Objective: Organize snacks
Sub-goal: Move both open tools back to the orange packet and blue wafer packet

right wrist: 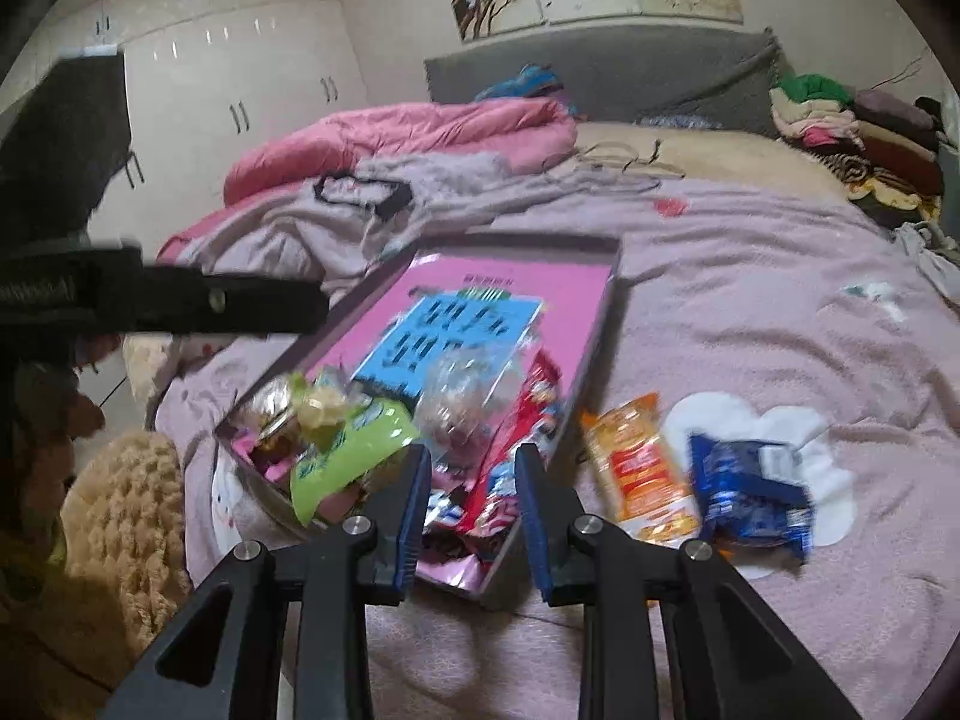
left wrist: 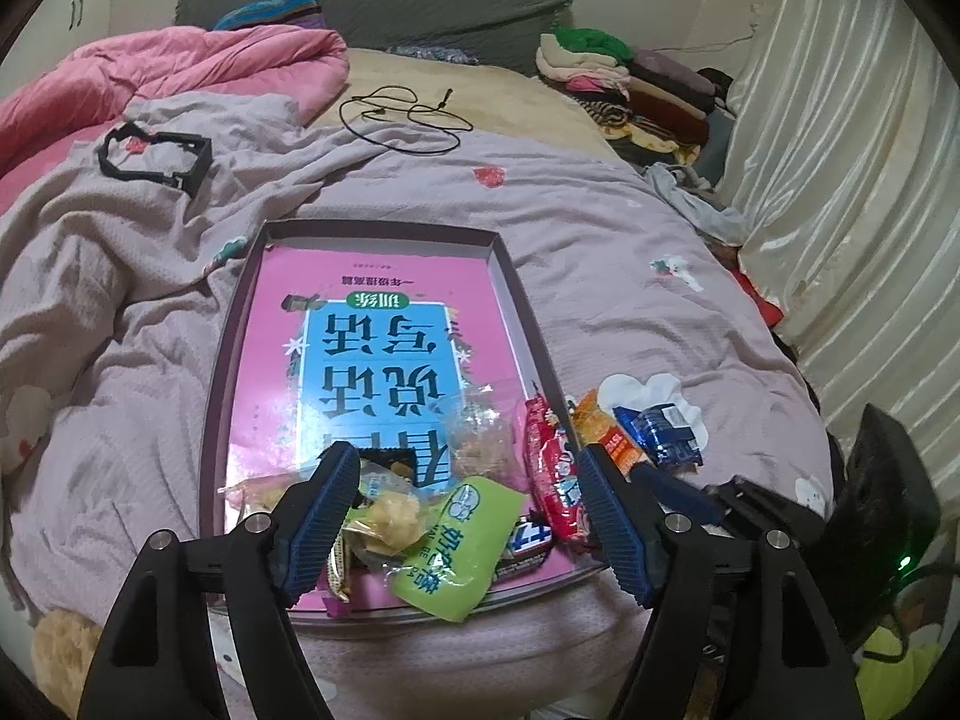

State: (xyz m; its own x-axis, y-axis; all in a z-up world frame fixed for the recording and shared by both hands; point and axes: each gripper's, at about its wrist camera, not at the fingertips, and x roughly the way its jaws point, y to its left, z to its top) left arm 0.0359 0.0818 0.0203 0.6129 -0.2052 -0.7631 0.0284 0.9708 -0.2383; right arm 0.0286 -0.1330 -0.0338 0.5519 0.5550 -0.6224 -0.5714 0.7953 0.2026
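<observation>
Snacks mostly piled in tray (left wrist: 522, 300); orange packet (right wrist: 645, 480) and blue packet (right wrist: 750, 486) remain on bed. Both grippers' fingers spread, empty.

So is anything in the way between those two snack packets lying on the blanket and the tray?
Only the tray's raised side wall. The orange packet and blue packet lie just outside it, so they must be lifted over.

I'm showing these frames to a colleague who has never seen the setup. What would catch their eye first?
Probably the shallow tray on the lilac bedspread, lined with a bright pink and blue book. Snack packets are piled at its near end, the green packet foremost. An orange packet and a blue packet lie outside on the bedspread, right of the tray.
</observation>
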